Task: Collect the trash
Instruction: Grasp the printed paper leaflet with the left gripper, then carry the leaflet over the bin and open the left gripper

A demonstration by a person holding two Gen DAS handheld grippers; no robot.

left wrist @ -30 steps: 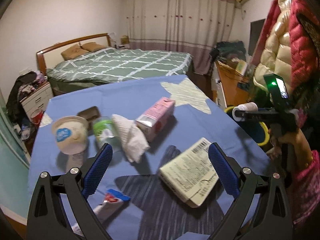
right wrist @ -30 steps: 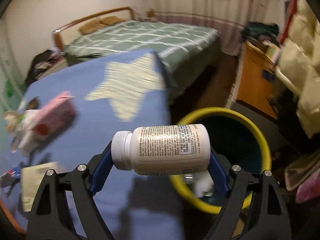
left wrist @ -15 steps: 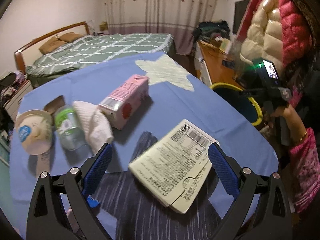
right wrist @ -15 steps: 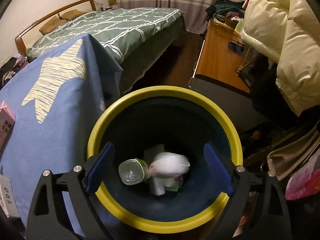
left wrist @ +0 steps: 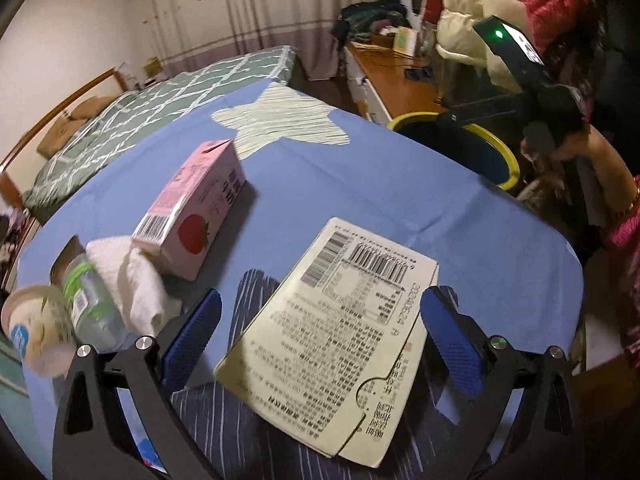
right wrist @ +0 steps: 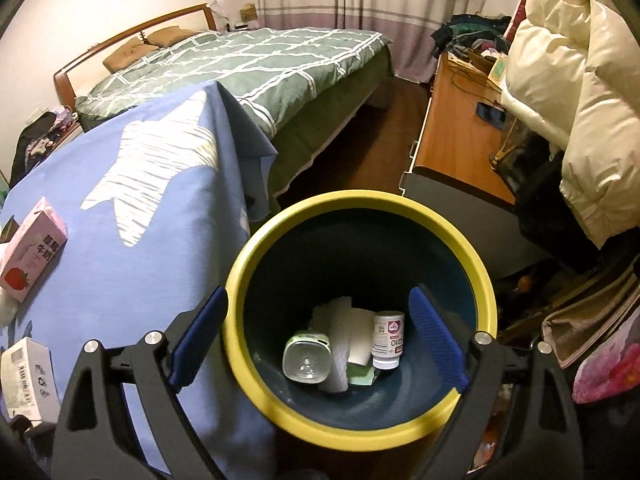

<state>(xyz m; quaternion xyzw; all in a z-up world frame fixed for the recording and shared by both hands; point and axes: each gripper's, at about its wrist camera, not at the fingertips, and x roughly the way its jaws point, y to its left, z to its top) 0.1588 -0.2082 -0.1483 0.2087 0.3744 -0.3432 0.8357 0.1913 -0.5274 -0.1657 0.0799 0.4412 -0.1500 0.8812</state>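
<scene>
- The right gripper [right wrist: 318, 334] hangs over the mouth of the yellow-rimmed bin [right wrist: 256, 252], jaws spread wide, having just been opening, with nothing between its blue pads.
- Straight below it, at the bottom of the bin, a white pill bottle [right wrist: 387, 340] stands upright beside a clear plastic bottle [right wrist: 306, 356] lying on its side, with white paper [right wrist: 340, 320] and a green scrap between and under them.
- The left gripper [left wrist: 318, 334] is released too, its blue fingers [left wrist: 192, 336] set wide on either side of a flat cream carton [left wrist: 336, 336] printed with barcodes; the pads stand clear of the carton's edges.
- That carton lies flat on the blue star-patterned tablecloth [left wrist: 360, 184].
- Further along the cloth a pink strawberry milk box [left wrist: 192, 212] lies on its side, touching a crumpled white tissue [left wrist: 136, 280].
- Just left of the tissue lie a clear bottle with a green label [left wrist: 88, 308] and a round white cup [left wrist: 36, 332], close together.
- In the left wrist view the bin sits just past the table's far right edge, with a hand [left wrist: 576, 148] holding the right gripper above it.
- Beyond the table are a green-checked bed [right wrist: 248, 64] and a wooden desk [right wrist: 456, 128].
</scene>
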